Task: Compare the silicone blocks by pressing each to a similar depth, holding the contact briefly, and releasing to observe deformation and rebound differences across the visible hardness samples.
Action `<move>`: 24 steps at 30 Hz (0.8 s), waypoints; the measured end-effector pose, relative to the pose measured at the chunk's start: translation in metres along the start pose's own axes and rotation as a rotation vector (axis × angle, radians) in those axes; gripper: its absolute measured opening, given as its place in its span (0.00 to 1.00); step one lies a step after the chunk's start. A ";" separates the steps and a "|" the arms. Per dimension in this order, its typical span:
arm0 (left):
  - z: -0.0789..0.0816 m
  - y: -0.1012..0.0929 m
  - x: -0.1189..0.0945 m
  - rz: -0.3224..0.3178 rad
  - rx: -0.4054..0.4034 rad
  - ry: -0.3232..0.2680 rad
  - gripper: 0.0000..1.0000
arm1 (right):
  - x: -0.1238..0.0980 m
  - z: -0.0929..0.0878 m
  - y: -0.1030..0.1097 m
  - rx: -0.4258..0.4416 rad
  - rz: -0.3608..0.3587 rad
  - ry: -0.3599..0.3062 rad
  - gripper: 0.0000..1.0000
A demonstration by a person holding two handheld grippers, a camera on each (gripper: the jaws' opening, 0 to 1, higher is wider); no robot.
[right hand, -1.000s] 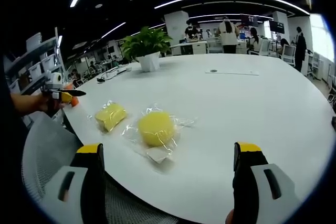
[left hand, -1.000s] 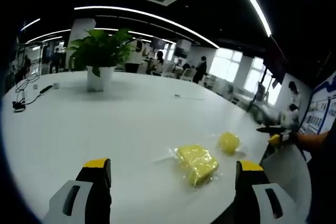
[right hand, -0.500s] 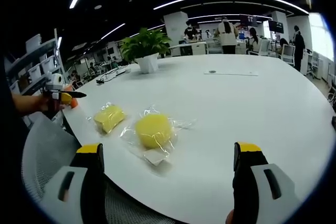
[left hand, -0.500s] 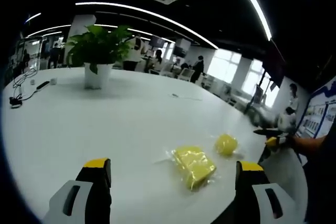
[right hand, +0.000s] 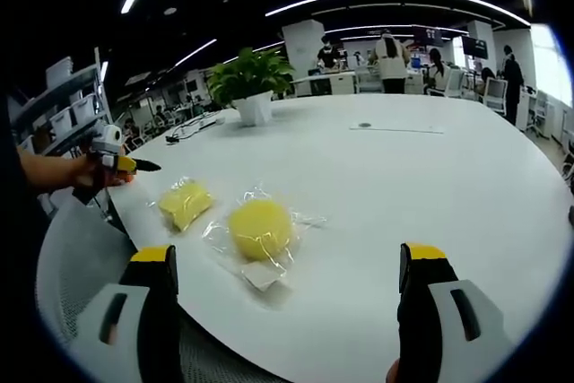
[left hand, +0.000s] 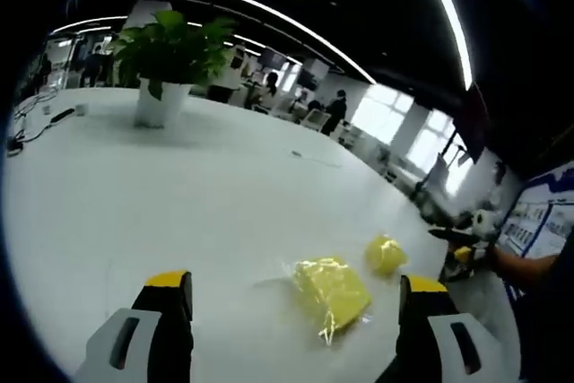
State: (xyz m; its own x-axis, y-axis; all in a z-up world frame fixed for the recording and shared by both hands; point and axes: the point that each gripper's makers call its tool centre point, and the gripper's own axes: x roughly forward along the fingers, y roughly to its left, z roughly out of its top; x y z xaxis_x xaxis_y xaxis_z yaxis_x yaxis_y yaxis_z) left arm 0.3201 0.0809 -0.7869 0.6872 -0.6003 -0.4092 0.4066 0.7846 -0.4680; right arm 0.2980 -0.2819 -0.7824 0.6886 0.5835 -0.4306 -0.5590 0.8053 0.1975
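1. Two yellow silicone samples lie near the desk (right hand: 430, 186) edge, each in clear wrap: a round block (right hand: 261, 227) and a squarish block (right hand: 184, 201) just beside it, apart and within reach, so each can be pressed separately.
2. Right gripper (right hand: 287, 311) hovers short of the round block, fingers spread wide, holding nothing.
3. Left gripper (left hand: 291, 329) faces the squarish block (left hand: 332, 289), fingers likewise spread and empty; the round block (left hand: 386, 254) sits just beyond.
4. Far behind the blocks stands a potted plant (right hand: 249, 85); nothing blocks the approach, though I judge the wrap may slip.
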 end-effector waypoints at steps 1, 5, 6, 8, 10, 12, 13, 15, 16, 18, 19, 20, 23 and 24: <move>-0.001 -0.001 0.005 -0.011 -0.017 0.009 0.96 | 0.000 0.000 0.001 0.000 0.001 -0.002 0.96; -0.006 0.002 0.020 -0.035 -0.071 0.036 0.93 | -0.001 -0.001 0.004 0.002 0.007 -0.001 0.96; -0.008 0.002 0.023 -0.040 -0.089 0.047 0.90 | -0.001 -0.002 0.005 0.005 0.010 0.000 0.96; -0.011 0.002 0.031 -0.060 -0.145 0.060 0.83 | -0.002 -0.004 0.008 0.004 0.011 0.004 0.96; -0.013 0.004 0.038 -0.063 -0.155 0.074 0.74 | -0.004 -0.006 0.010 0.010 0.013 0.002 0.96; -0.015 0.009 0.045 -0.046 -0.166 0.093 0.65 | -0.004 -0.007 0.012 0.011 0.014 0.003 0.96; -0.018 0.011 0.049 -0.048 -0.185 0.109 0.64 | -0.004 -0.008 0.013 0.010 0.015 0.008 0.96; -0.021 0.010 0.055 -0.068 -0.229 0.118 0.61 | -0.005 -0.009 0.015 0.013 0.015 0.012 0.96; -0.023 0.010 0.057 -0.074 -0.237 0.124 0.57 | -0.005 -0.009 0.015 0.013 0.015 0.013 0.96; -0.024 0.010 0.059 -0.099 -0.249 0.119 0.46 | -0.005 -0.009 0.015 0.013 0.013 0.010 0.96; -0.025 0.005 0.059 -0.128 -0.293 0.125 0.37 | -0.005 -0.007 0.015 0.014 0.011 0.005 0.96; -0.025 0.005 0.059 -0.141 -0.296 0.121 0.28 | -0.006 -0.007 0.015 0.016 0.009 0.001 0.96; -0.028 0.000 0.063 -0.190 -0.387 0.137 0.24 | -0.007 -0.007 0.016 0.024 0.006 -0.006 0.96; -0.029 -0.002 0.064 -0.200 -0.397 0.143 0.22 | -0.007 -0.007 0.016 0.024 0.005 -0.006 0.96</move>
State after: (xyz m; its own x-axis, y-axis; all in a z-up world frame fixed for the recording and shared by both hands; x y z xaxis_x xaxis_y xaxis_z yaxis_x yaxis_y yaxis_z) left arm 0.3459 0.0365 -0.8347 0.5176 -0.7711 -0.3708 0.2417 0.5475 -0.8011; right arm 0.2810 -0.2734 -0.7826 0.6883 0.5882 -0.4246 -0.5515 0.8045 0.2203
